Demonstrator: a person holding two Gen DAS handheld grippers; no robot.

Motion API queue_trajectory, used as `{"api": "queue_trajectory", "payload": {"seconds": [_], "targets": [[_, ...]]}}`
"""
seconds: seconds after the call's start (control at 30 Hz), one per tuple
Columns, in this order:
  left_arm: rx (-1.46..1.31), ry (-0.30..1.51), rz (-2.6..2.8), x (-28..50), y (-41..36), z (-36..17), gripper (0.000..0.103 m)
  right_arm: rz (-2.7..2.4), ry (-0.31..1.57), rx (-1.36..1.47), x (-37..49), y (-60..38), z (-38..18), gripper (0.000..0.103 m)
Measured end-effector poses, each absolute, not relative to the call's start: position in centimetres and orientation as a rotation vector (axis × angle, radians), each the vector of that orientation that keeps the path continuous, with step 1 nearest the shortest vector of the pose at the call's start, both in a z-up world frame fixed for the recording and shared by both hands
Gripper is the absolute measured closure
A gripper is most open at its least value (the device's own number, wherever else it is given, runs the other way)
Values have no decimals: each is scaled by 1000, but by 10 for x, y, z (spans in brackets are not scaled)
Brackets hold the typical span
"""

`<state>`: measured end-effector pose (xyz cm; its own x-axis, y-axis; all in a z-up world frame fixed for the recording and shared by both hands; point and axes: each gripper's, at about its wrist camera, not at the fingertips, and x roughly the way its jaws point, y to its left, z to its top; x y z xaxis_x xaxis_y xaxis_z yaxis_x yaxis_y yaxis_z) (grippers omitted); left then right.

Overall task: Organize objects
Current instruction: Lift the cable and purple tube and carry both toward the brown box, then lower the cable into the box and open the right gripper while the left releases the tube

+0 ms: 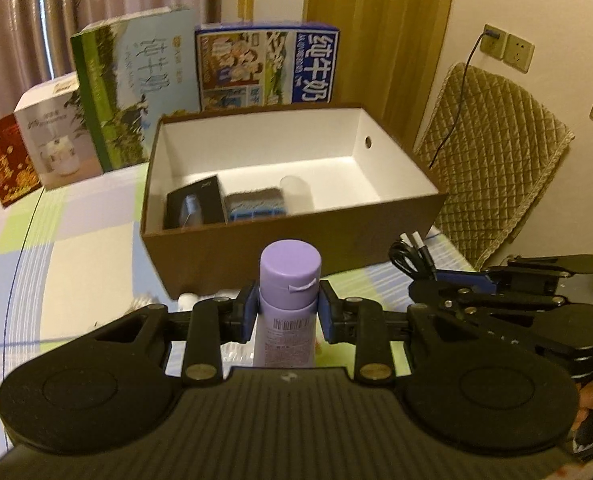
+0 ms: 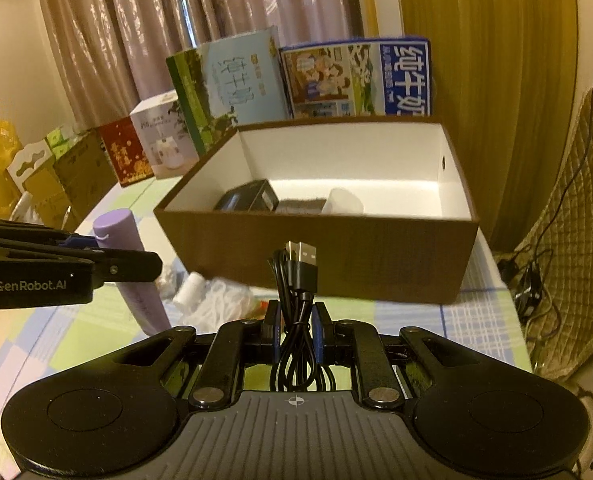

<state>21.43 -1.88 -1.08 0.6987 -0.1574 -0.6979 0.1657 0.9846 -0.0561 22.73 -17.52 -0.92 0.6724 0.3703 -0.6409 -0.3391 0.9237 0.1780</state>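
Pastel-checked cloth covers the surface where your left tool (image 1: 287, 312) clamps the upright lilac plastic bottle (image 1: 289, 276) and your right tool (image 2: 296, 330) pinches the coiled black USB cable (image 2: 296, 280), both seemingly just short of the open brown cardboard box (image 1: 296, 248), so lift each over the near wall before releasing.

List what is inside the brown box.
Inside the brown box: a black carton, a blue-and-grey pack and a whitish cup-like item, all near the front wall, which hides their bases.

The left gripper (image 2: 96, 256) carries "GenRobot.AI" in pale letters on its side. At the table's far edge, the blue milk carton (image 1: 266, 66) shows upside-down "纯牛奶". The barcode label on the purple bottle (image 1: 286, 300) is too small to read.
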Motion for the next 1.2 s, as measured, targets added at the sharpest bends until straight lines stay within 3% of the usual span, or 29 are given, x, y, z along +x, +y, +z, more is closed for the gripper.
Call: {"api": "queue_trajectory", "payload": {"seconds": [0.6,1.2], "targets": [[20,682,-252,300,-46,29,77,378,607,56,299,-179,30,91],[-29,751,-268,398,-52,2,77,306,668,66,392,-192,4,91]]}}
